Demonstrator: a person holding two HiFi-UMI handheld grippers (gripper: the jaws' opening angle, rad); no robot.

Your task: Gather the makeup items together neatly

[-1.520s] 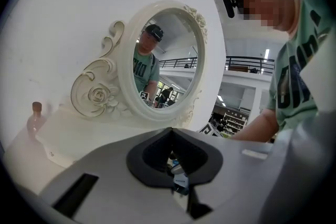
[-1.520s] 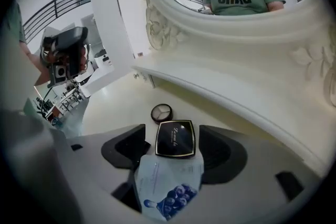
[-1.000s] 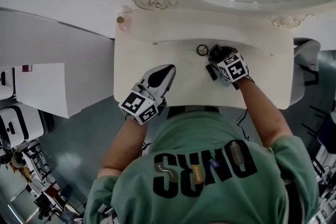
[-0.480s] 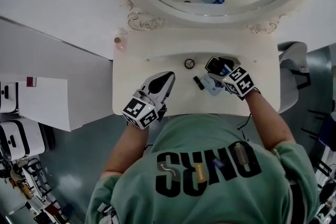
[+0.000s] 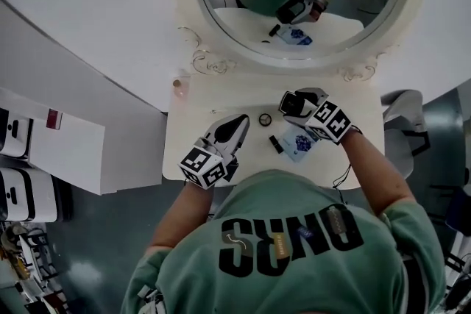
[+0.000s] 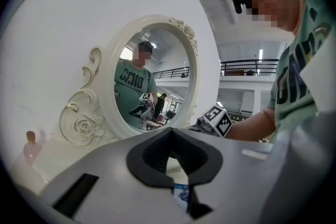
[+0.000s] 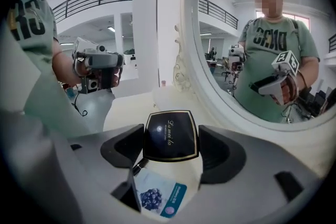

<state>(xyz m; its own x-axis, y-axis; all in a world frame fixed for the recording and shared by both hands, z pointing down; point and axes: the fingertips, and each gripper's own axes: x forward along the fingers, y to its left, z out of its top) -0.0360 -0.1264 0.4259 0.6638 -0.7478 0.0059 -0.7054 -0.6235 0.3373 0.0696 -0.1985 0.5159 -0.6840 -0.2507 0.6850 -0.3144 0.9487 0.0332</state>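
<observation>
- Makeup items are lying not yet all together on the white dressing table (image 5: 188, 136): a white sachet with a blue print (image 5: 298, 145), a short black tube (image 5: 276, 144) just beside it, and a small round dark-rimmed piece (image 5: 265, 119) a little apart, nearer the oval white-framed mirror (image 5: 257, 26).
- The right gripper (image 7: 170, 150) is clamping its jaws on a black square compact with a gold edge (image 7: 169, 131) and holding it in the air above the sachet.
- The left gripper (image 5: 235, 123) is hovering beside, its jaws pressed together with nothing between them.
- I am judging the work as partly done: the compact is waiting to be set down by the group, and the round piece is waiting to be brought closer.
- A small pink bottle (image 5: 179, 84) is standing at the far left corner, well apart.
</observation>
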